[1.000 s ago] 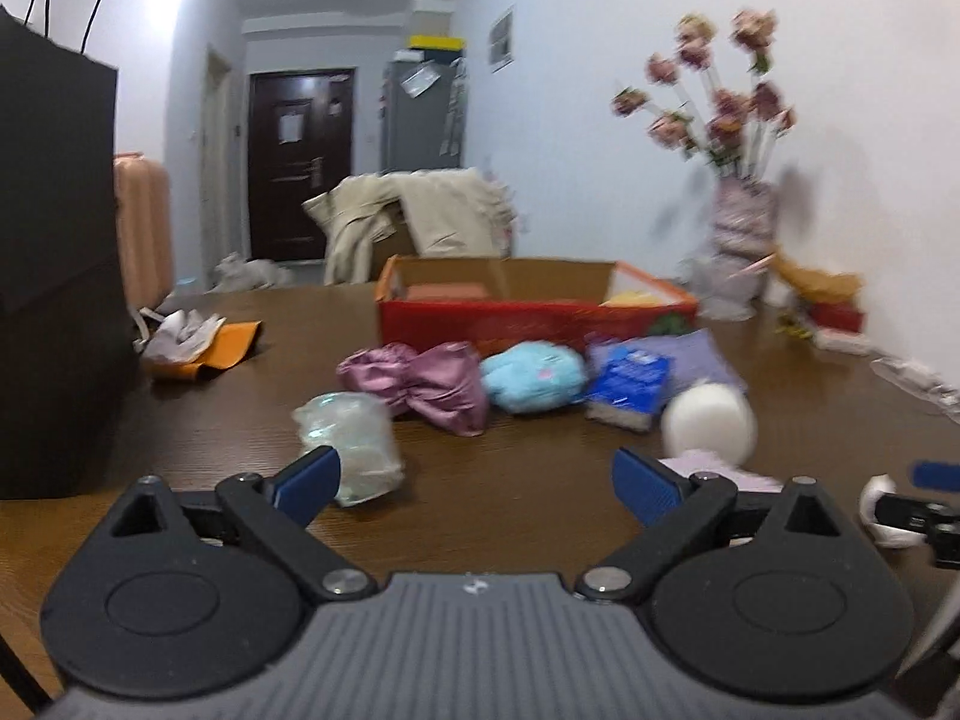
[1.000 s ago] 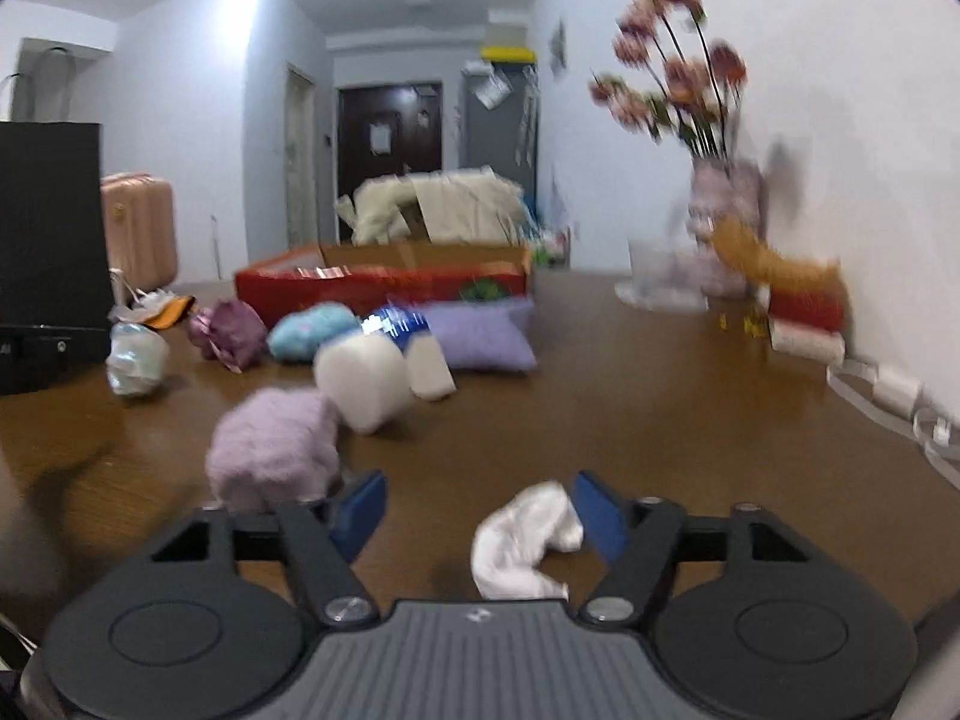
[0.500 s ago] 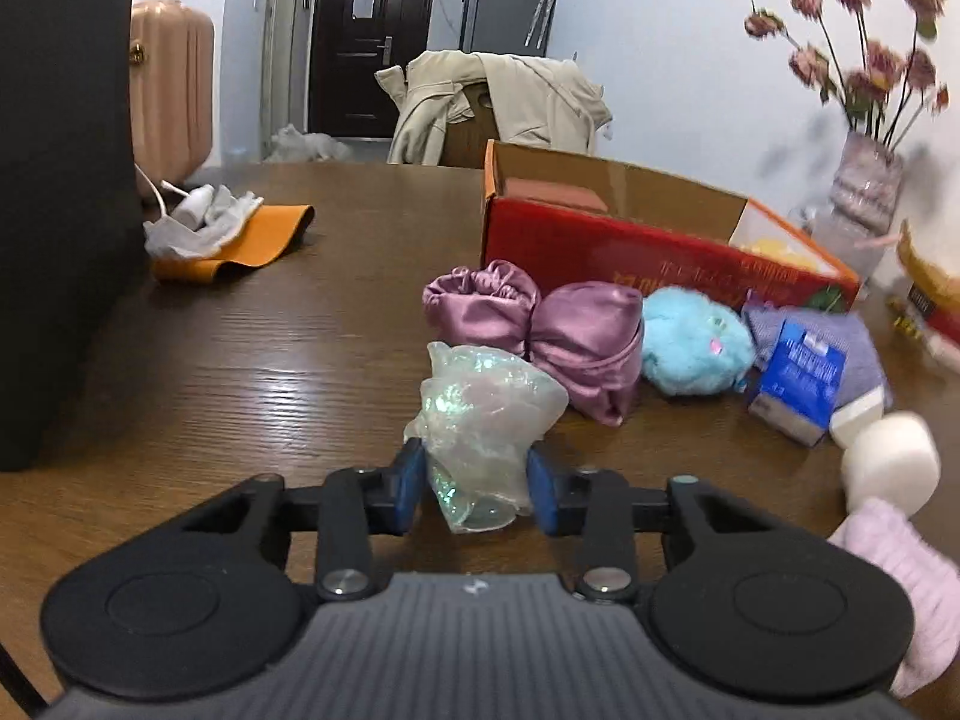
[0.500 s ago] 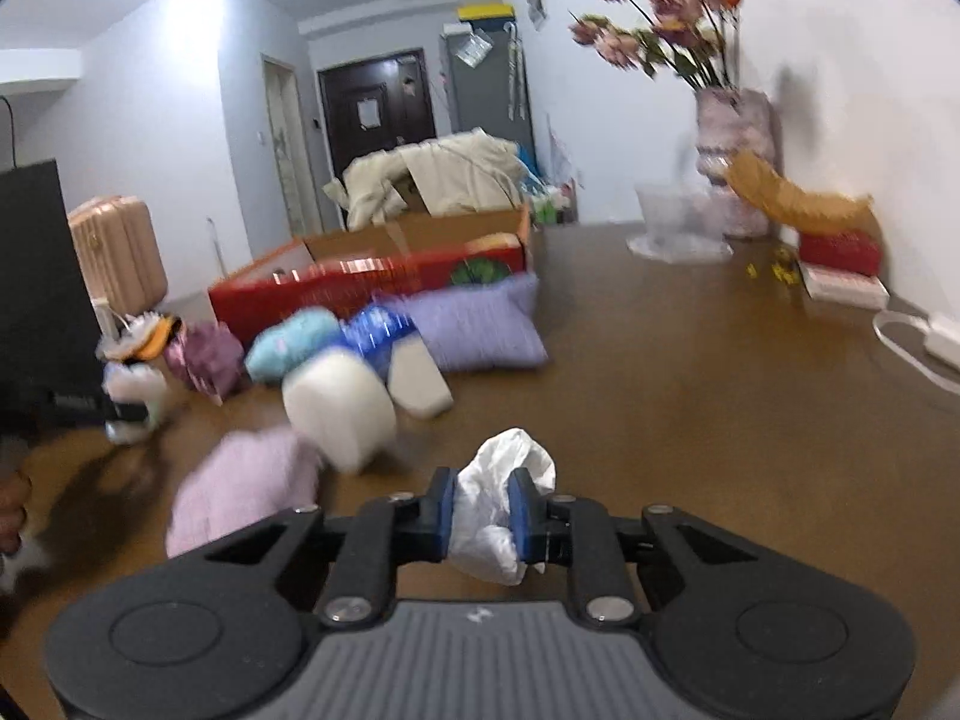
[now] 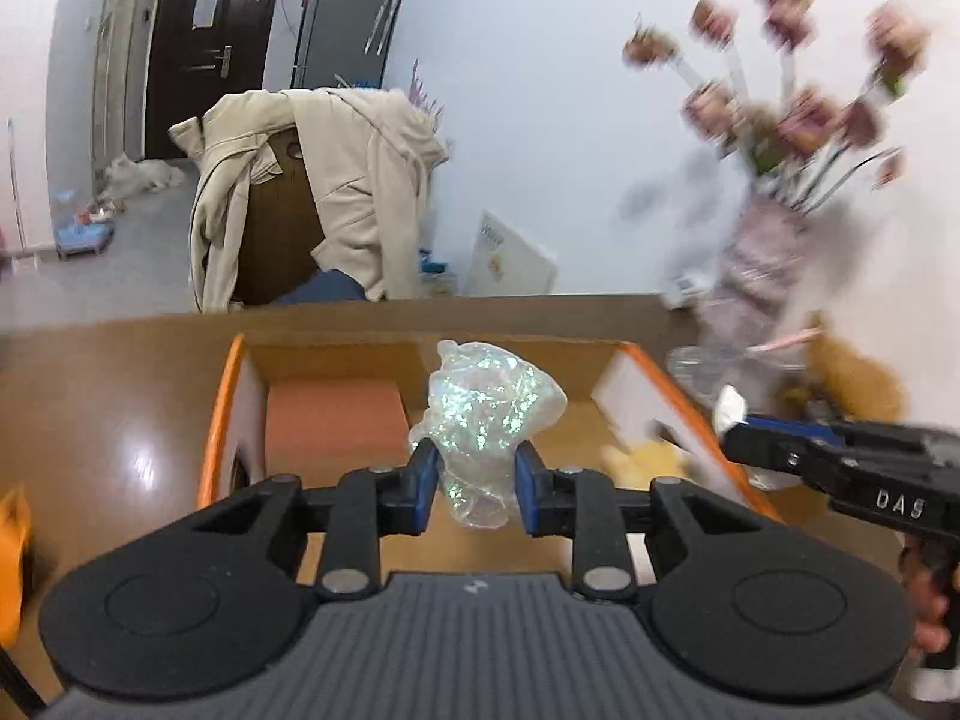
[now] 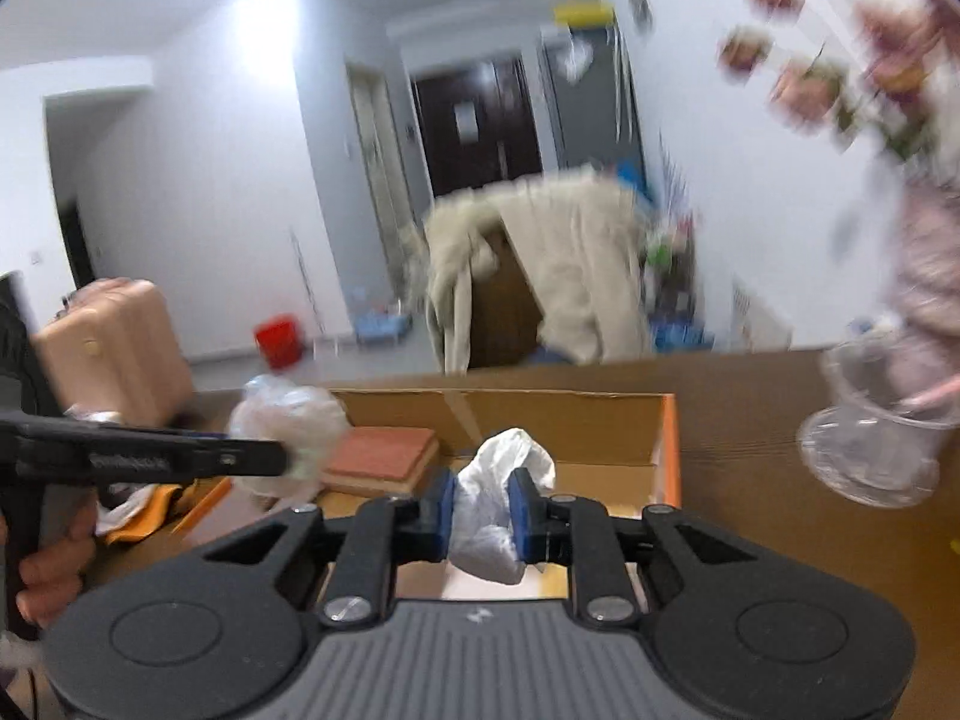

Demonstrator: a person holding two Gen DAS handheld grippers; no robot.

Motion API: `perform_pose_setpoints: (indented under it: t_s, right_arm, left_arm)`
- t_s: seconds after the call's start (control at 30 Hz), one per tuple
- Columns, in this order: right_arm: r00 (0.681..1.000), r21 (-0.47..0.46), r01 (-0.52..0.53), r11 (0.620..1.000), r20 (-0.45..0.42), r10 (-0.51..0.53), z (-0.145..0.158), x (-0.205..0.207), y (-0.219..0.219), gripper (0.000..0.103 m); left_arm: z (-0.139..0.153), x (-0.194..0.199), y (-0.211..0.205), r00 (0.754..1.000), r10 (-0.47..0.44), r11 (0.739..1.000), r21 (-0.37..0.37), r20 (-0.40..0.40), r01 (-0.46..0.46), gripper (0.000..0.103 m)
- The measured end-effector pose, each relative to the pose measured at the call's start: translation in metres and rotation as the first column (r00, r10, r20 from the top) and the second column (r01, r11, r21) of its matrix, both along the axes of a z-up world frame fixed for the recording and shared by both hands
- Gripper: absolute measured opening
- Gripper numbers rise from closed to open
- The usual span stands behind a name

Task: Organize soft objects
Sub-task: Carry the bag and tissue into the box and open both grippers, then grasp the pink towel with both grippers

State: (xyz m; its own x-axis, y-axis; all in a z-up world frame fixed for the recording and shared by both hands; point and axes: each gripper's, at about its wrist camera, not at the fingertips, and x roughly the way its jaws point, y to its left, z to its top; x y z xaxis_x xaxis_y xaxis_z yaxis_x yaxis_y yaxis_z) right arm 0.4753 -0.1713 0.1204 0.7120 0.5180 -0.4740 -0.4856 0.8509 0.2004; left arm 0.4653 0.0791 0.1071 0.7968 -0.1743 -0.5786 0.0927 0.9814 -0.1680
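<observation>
My left gripper (image 5: 471, 489) is shut on a crumpled iridescent plastic wad (image 5: 489, 414) and holds it over the open cardboard box (image 5: 336, 354) with orange-red sides. My right gripper (image 6: 480, 513) is shut on a crumpled white tissue (image 6: 498, 498) and holds it over the same box (image 6: 570, 420). The right gripper shows at the right of the left wrist view (image 5: 735, 420), above the box's right wall. The left gripper and its wad (image 6: 282, 432) show at the left of the right wrist view. A reddish block (image 5: 333, 420) lies inside the box.
A vase of pink flowers (image 5: 762, 252) and a clear plastic cup (image 6: 870, 450) stand on the wooden table right of the box. A chair draped with a beige coat (image 5: 324, 192) stands behind the table. A pink suitcase (image 6: 114, 348) is at the far left.
Both grippers closed on their objects on the table, lifted them and carried them forward over the box. The other soft objects on the table have dropped out of view.
</observation>
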Motion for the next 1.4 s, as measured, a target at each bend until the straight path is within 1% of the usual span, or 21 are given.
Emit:
perform_pose_setpoints:
  t_s: [0.07,0.1,0.13,0.17,0.23,0.27,0.33,0.37,0.4,0.43,0.57,0.63,0.7,0.8,0.9,1.0,1.03,1.13,1.27,1.33,1.4]
  right_arm:
    - [0.998,-0.073,0.013,0.997,-0.060,-0.017,-0.007,0.050,0.020,0.019]
    - [0.996,-0.125,0.051,0.991,-0.071,-0.060,-0.012,0.073,0.030,0.020]
    - [0.995,-0.193,0.063,0.979,-0.067,-0.077,-0.018,0.088,0.040,0.020]
    - [0.993,-0.234,0.065,0.970,-0.083,-0.086,-0.025,0.103,0.047,0.023]
    - [0.983,-0.251,0.084,0.964,-0.140,-0.122,-0.038,0.130,0.051,0.030]
    - [0.979,-0.265,0.099,0.959,-0.148,-0.142,-0.043,0.135,0.051,0.032]
    - [0.979,-0.305,0.131,0.943,-0.110,-0.172,-0.047,0.135,0.050,0.036]
    - [0.979,-0.303,0.144,0.942,-0.097,-0.181,-0.047,0.132,0.049,0.044]
    - [0.981,-0.274,0.145,0.951,-0.089,-0.175,-0.044,0.127,0.045,0.051]
    - [0.984,-0.227,0.136,0.964,-0.082,-0.158,-0.037,0.120,0.040,0.053]
    - [0.990,-0.166,0.137,0.977,0.016,-0.137,0.005,0.080,0.024,0.054]
    - [0.991,-0.139,0.120,0.983,0.072,-0.110,0.030,0.051,0.015,0.060]
    - [0.989,-0.105,0.099,0.990,0.124,-0.086,0.052,0.019,0.000,0.075]
    - [0.985,-0.047,0.060,0.997,0.166,-0.051,0.073,-0.037,-0.022,0.077]
    - [0.980,-0.026,0.017,1.000,0.199,-0.012,0.076,-0.099,-0.037,0.080]
    - [0.974,-0.023,0.011,1.000,0.228,-0.005,0.067,-0.149,-0.046,0.087]
    - [0.972,-0.020,0.011,1.000,0.237,-0.006,0.061,-0.167,-0.048,0.088]
    - [0.970,0.000,0.022,1.000,0.240,-0.022,0.037,-0.216,-0.051,0.088]
    - [0.958,0.043,0.053,0.998,0.278,-0.063,-0.007,-0.283,-0.052,0.089]
    - [0.960,0.073,0.074,0.995,0.264,-0.091,-0.032,-0.307,-0.046,0.090]
    - [0.973,0.083,0.063,0.994,0.216,-0.080,-0.054,-0.319,-0.037,0.089]
  left_arm:
    - [-0.014,0.047,-0.005,0.998,-0.007,1.000,0.017,-0.060,0.008,0.030]
    - [-0.022,0.067,-0.006,0.996,0.001,1.000,0.017,-0.084,0.000,0.030]
    - [-0.029,0.081,-0.006,0.994,0.034,0.999,0.014,-0.100,-0.032,0.036]
    - [-0.035,0.092,-0.007,0.992,0.052,0.999,0.020,-0.112,-0.050,0.053]
    - [-0.044,0.102,-0.006,0.989,0.077,0.997,0.017,-0.125,-0.076,0.066]
    - [-0.046,0.103,-0.005,0.988,0.082,0.997,0.019,-0.134,-0.080,0.066]
    - [-0.046,0.096,-0.003,0.990,0.059,0.998,0.007,-0.128,-0.058,0.068]
    - [-0.043,0.091,-0.002,0.991,0.060,0.998,0.014,-0.120,-0.059,0.071]
    - [-0.040,0.088,-0.002,0.992,0.063,0.998,0.025,-0.110,-0.060,0.072]
    - [-0.034,0.081,0.000,0.994,0.059,0.998,0.034,-0.096,-0.056,0.072]
    - [0.007,0.048,0.002,0.998,0.054,0.998,0.022,-0.031,-0.053,0.076]
    - [0.027,0.023,0.001,0.999,0.041,0.999,0.030,0.018,-0.042,0.080]
    - [0.046,-0.016,-0.004,0.996,0.037,0.998,0.051,0.084,-0.041,0.082]
    - [0.059,-0.076,-0.015,0.985,0.035,0.997,0.055,0.167,-0.045,0.086]
    - [0.059,-0.141,-0.026,0.971,0.030,0.998,0.042,0.236,-0.041,0.091]
    - [0.050,-0.196,-0.035,0.961,0.016,0.998,0.056,0.277,-0.033,0.101]
    - [0.045,-0.214,-0.038,0.956,0.018,0.996,0.075,0.294,-0.041,0.103]
    - [0.022,-0.263,-0.042,0.948,0.032,0.991,0.111,0.315,-0.070,0.103]
    - [-0.012,-0.316,-0.035,0.958,0.068,0.996,0.038,0.277,-0.082,0.103]
    - [-0.029,-0.338,-0.035,0.961,0.068,0.995,0.053,0.267,-0.085,0.103]
    - [-0.043,-0.351,-0.034,0.966,0.074,0.994,0.063,0.248,-0.092,0.103]
